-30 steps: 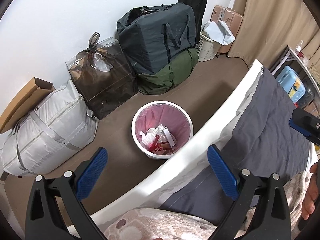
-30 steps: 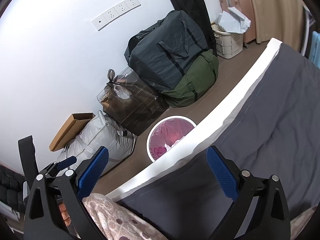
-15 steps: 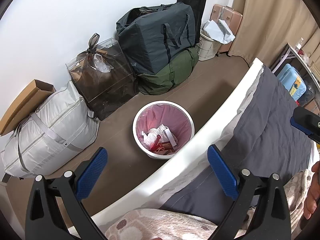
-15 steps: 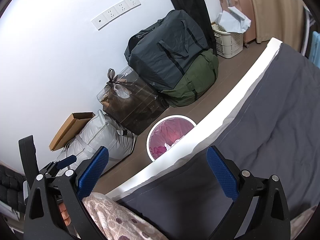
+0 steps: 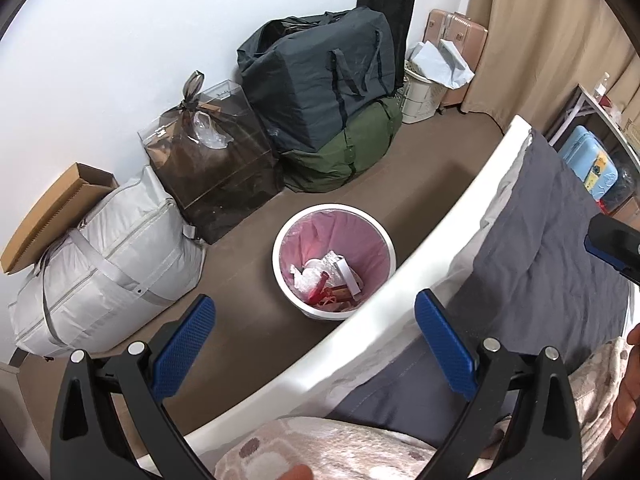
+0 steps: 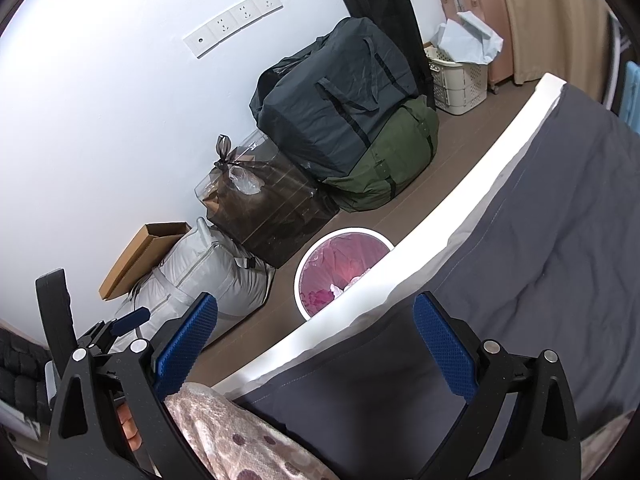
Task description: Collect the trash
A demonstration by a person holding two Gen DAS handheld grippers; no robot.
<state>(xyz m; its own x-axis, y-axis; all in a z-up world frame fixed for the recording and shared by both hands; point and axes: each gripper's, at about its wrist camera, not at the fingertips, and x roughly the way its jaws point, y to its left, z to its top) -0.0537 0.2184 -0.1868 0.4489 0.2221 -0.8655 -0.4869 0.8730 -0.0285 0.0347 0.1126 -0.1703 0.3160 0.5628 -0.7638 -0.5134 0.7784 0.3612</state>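
A white trash bin (image 5: pixel 280 236) with a pink liner stands on the brown floor beside the bed. Crumpled plastic, paper and red scraps (image 5: pixel 326 280) lie in its bottom. My left gripper (image 5: pixel 316 332) hangs open above the bed's white edge, just short of the bin, with nothing between its blue pads. In the right wrist view the bin (image 6: pixel 310 258) is half hidden behind the bed frame. My right gripper (image 6: pixel 316 338) is open and empty over the grey sheet, farther from the bin. The left gripper's tip (image 6: pixel 130 318) shows at that view's lower left.
Along the white wall stand a grey zip bag (image 5: pixel 104 264) with a cardboard box, a clear box with a brown bag (image 5: pixel 212 168), and dark and green duffels (image 5: pixel 320 80). A laundry basket (image 5: pixel 424 92) and pink suitcase stand by the curtain. The bed frame (image 5: pixel 432 256) and grey sheet (image 5: pixel 540 248) fill the right.
The left gripper's view has tilted up a little, so the bin sits slightly lower and the wall sockets show. The right gripper has barely moved. Both stay open.
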